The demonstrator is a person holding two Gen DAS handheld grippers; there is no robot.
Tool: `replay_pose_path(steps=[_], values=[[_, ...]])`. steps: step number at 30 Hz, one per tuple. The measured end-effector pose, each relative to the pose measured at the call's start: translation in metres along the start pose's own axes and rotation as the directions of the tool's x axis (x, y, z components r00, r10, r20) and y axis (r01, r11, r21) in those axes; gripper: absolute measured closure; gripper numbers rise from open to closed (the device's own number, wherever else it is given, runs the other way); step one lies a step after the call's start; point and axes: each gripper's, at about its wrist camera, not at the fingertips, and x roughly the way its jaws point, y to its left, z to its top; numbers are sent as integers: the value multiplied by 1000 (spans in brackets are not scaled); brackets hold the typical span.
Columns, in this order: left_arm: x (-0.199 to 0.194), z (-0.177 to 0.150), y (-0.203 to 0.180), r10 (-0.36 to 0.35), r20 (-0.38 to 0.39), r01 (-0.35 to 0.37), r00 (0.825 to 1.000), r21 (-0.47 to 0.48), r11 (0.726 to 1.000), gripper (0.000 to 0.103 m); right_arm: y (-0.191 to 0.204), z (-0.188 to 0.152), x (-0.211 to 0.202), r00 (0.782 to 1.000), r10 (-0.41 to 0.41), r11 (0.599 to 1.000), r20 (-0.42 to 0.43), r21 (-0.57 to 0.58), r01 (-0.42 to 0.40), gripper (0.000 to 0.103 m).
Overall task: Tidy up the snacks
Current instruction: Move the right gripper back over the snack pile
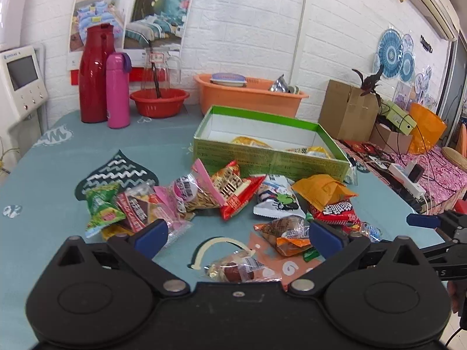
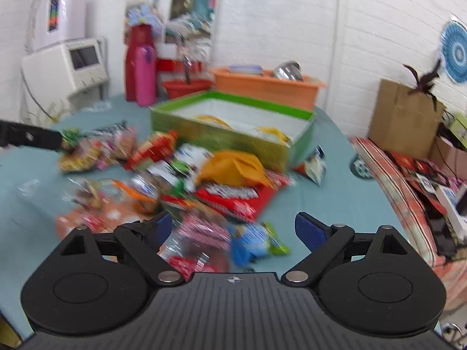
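The left gripper [image 1: 238, 234] hovered low over the near edge of the snack pile [image 1: 221, 201], aimed toward the green box [image 1: 271, 160], its blue fingers [image 1: 151, 234] spread wide with nothing between them. A clear-wrapped brown snack [image 1: 239, 271] lay on the teal tablecloth [image 1: 43, 175] just under the gap, nearer the gripper than the box. An orange-and-brown packet [image 1: 289, 233] lay close by the right finger; whether the two touched could not be told.

The right gripper [image 2: 230, 229] was also held low and level on the near side of the box, fingers [image 2: 309, 230] wide apart and empty, above a blue-and-green packet [image 2: 254, 243] and a pink-patterned packet [image 2: 201, 230].

The box stood open in front of the orange tub [image 1: 251, 93], its long axis running from left-near to right-far in the left wrist view. Yellow packets [image 1: 254, 143] lay inside on its white floor. The pile spread in a loose band along the box's near wall, on the cloth outside it: a green packet [image 1: 102, 207] at the far left end, a pink-edged bag of seeds [image 1: 198, 192] pointing its long axis up toward the box, a white-and-green packet [image 1: 277, 201], an orange pouch [image 1: 324, 189] and a red bar wrapper [image 1: 338, 211] nearer the box's right corner.

The left wrist view was sharp and showed the right gripper's blue tip at its right edge. The right wrist view was motion-blurred, so the packets' print could not be read there, but it showed a packet [image 2: 315, 166] lying by the box's right corner and the left gripper's black arm [image 2: 29, 137] reaching in at the left end of the pile.
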Motion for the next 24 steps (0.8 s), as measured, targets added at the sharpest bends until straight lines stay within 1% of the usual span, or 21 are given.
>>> replay_pose_path(steps=[2,4,7,9,11,13,14,16,20,22,24], values=[[9,-3,-4,-27,-20,27,999,5,1000,0,-6,-7,9,1000,-16,1000,-23,20,16,0],[15,-6,-8,-49,-39,50,998,14,999,0,-9,-9,17,999,0,999,-33,38,1,0],[20,-6,-15,-72,-53,74,996,36,997,0,-10,-8,27,999,32,998,-27,59,-31,0],[21,-6,-20,-99,-56,102,994,51,993,0,-8,-5,32,997,73,994,-24,79,-71,0],[24,-5,-25,-124,-62,128,990,71,989,0,-1,-2,34,989,146,986,-23,84,-144,0],[29,-4,-30,-135,-75,142,988,90,986,0,9,0,33,976,215,975,-28,54,-214,0],[33,-4,-32,-139,-83,147,987,98,984,0,14,-1,32,973,229,973,-26,35,-228,0],[43,-2,-36,-142,-99,151,985,100,983,0,21,-3,27,971,238,971,-26,5,-238,0],[67,4,-43,-133,-125,145,983,90,985,1,24,-5,28,970,239,971,-38,16,-239,0],[76,4,-45,-130,-142,145,981,99,984,11,24,-6,33,973,224,974,-51,37,-222,0],[83,3,-46,-127,-159,144,979,102,984,13,24,-7,34,973,223,973,-57,66,-219,0]])
